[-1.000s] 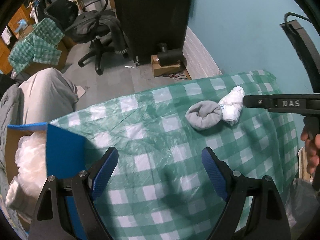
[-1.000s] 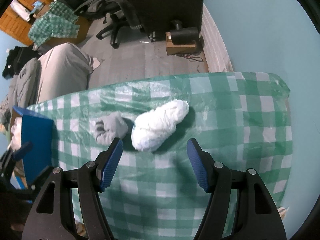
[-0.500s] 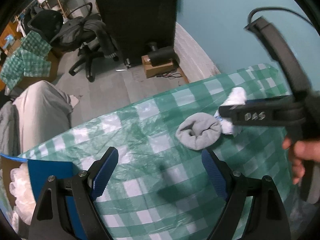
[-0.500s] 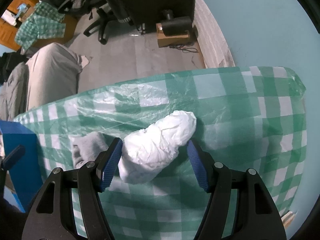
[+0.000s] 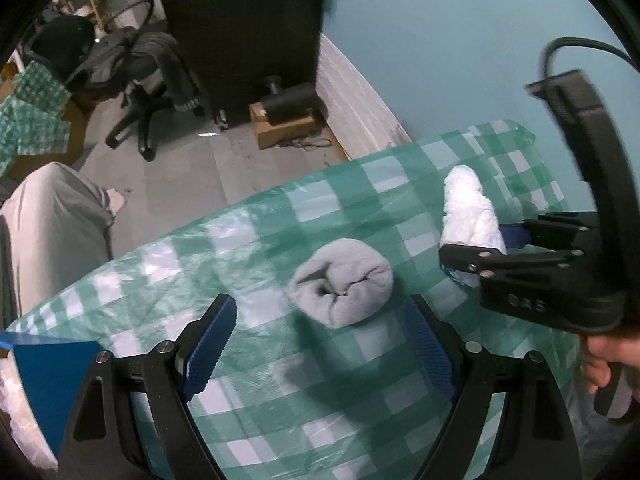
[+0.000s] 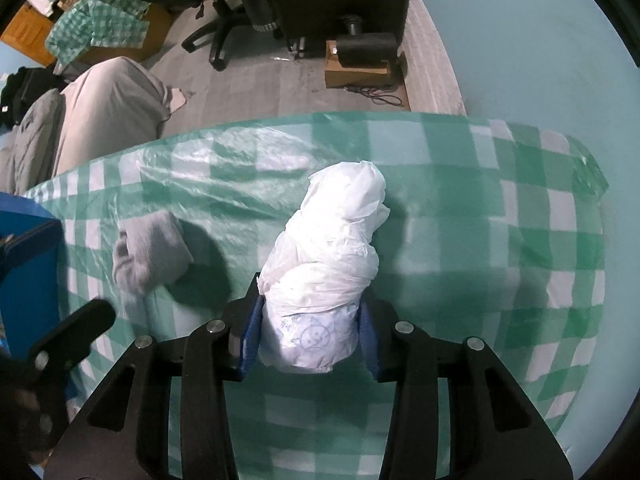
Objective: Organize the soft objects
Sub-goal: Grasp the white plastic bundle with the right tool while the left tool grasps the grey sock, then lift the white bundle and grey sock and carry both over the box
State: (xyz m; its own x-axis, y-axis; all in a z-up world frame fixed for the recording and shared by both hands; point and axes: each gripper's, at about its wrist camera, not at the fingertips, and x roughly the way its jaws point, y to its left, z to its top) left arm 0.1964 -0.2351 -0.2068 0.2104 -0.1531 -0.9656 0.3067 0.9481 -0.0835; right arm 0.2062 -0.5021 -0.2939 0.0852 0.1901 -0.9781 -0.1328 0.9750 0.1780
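A white rolled bundle in thin plastic [image 6: 328, 264] lies on the green checked table cover [image 6: 500, 240]. My right gripper [image 6: 310, 338] is shut on its near end; the blue pads press both sides. The bundle also shows in the left wrist view [image 5: 470, 212], with the right gripper [image 5: 486, 248] on it. A grey rolled sock [image 5: 342, 282] lies just left of it, also seen in the right wrist view [image 6: 150, 250]. My left gripper [image 5: 320, 348] is open, just short of the sock, with nothing between its blue pads.
A blue bin [image 5: 52, 376] with white soft material inside stands at the table's left edge, also in the right wrist view [image 6: 28, 276]. Beyond the far edge are the floor, an office chair [image 5: 136, 68], a dark cabinet [image 5: 240, 20] and the teal wall.
My right gripper moved forward around the white bundle and closed on it. My left gripper moved forward and right, close to the grey sock, and stayed open.
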